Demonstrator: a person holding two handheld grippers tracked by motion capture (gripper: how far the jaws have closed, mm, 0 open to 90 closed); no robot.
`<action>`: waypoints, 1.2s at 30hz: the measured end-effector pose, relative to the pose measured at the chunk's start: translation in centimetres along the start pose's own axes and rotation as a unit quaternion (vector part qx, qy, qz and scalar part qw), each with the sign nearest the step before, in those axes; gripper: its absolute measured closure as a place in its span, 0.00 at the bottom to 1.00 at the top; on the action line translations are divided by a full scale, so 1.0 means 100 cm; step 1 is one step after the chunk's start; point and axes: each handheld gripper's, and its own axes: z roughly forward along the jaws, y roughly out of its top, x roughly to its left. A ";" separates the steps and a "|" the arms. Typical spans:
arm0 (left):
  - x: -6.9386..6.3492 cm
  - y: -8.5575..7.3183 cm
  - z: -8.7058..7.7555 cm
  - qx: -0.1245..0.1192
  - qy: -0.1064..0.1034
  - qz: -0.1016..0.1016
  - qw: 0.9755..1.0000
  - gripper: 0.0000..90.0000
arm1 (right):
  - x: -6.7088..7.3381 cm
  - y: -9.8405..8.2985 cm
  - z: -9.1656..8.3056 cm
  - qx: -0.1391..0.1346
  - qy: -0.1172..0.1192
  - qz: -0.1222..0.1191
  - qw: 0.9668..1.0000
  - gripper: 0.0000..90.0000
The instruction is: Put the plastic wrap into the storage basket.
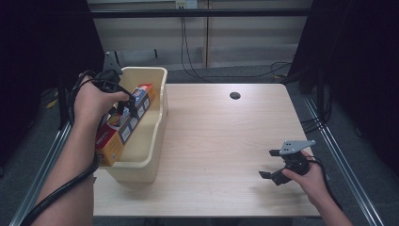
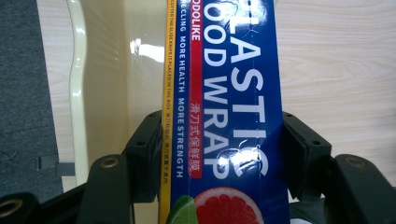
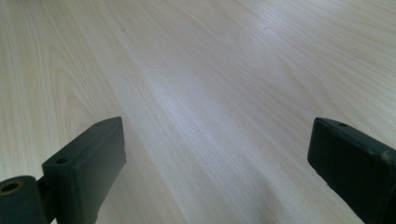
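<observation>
Left hand-held gripper [image 2: 224, 140] clamps wrap box [image 2: 224, 93] inside tub's [image 1: 157, 117] rim.

One counter [image 1: 226, 141] is sitting in frame. One bin [image 1: 150, 136] is sitting on it at left. One box [image 1: 123, 126] of plastic wrap is lying in the bin. Two claws are showing: left claw [image 1: 123, 109] is clamping the box, right claw [image 1: 269, 164] is hovering spread over bare wood. Two hands are holding them, left hand [image 1: 91, 101] and right hand [image 1: 310, 181]. One dark hole [image 1: 235, 95] is showing in the counter.
</observation>
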 end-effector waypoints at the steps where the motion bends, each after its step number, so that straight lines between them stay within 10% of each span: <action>1: 0.000 0.000 0.000 -0.002 0.002 0.001 1.000 0.45 | 0.000 0.000 0.000 0.000 0.001 0.001 1.000 0.04; 36: 0.016 -0.007 0.032 0.016 -0.007 -0.014 1.000 0.45 | 0.001 0.000 0.000 0.000 -0.002 -0.001 1.000 0.04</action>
